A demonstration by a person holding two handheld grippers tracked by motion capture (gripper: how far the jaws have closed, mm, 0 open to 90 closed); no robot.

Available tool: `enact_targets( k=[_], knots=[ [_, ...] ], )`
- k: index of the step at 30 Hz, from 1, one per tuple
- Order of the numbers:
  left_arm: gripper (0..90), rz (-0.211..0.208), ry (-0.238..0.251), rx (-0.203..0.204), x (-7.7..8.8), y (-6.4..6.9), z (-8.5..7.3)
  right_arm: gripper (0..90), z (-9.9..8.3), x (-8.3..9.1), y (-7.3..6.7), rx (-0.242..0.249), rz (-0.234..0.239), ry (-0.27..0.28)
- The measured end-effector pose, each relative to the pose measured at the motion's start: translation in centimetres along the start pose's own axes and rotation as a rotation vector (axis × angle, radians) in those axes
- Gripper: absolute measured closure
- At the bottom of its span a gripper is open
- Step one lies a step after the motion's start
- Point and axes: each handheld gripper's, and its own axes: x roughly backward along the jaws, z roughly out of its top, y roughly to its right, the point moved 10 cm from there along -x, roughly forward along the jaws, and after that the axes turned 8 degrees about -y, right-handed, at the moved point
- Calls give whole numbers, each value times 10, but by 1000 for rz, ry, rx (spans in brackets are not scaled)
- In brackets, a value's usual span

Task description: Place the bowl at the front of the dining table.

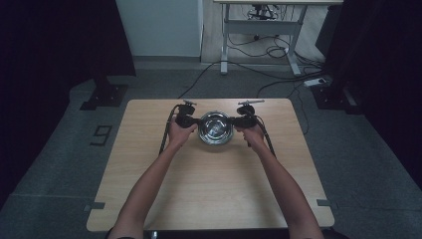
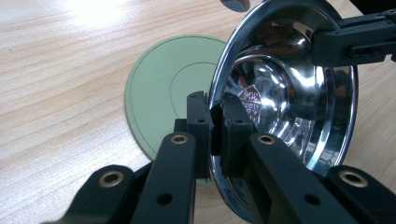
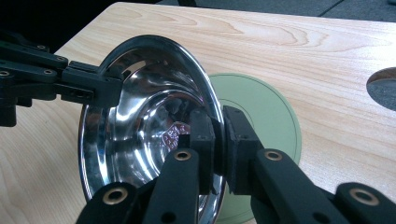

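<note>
Pale wooden table [image 1: 209,189], standing on grey carpet [image 1: 358,164] with dark curtains at both sides; a second desk frame [image 1: 259,30] and loose cables [image 1: 278,55] on the floor beyond. Two bare forearms reaching in from the near edge toward the far half of the table.

Round flat green mat [image 2: 159,93] lying on the table top, seen in both gripper views [image 3: 266,112] beneath and behind the bowl; hidden under the bowl from above.

Shiny steel bowl [image 1: 215,128] at the table's far middle, directly between the two hands. Mirror-bright inside [image 2: 289,93], with a small reddish sticker on the bottom [image 3: 173,135]. Open side up in the high view. Whether resting on the mat or raised just off it: cannot tell.

Left hand [image 1: 178,133] gripping the left tool [image 2: 214,123], jaws nearly together and clamped on the bowl's rim, one jaw inside the bowl and one outside. Right hand [image 1: 253,134] gripping the right tool [image 3: 218,135], likewise pinching the opposite rim, jaws narrow with the thin steel edge between them. Each tool also visible across the bowl in the other's view, biting the far rim. Black cables trailing from both tools back along the table.
</note>
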Motion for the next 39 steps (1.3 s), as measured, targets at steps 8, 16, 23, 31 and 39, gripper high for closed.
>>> enact_targets(
  k=[8,16,23,31,39],
  knots=[
    [845,9,-11,2,-6,-2,4,837,0,-4,5,-17,-10,-3],
    [845,7,-11,12,-12,-3,5,834,-1,-6,10,-23,-21,-4],
    [845,15,-19,15,-14,-6,4,833,-3,-11,12,-33,-24,-5],
    [843,23,-23,22,-18,-9,3,830,-4,-16,13,-38,-37,-4],
    [838,32,-25,26,-20,-10,7,828,-3,-18,17,-41,-50,6]
  ],
)
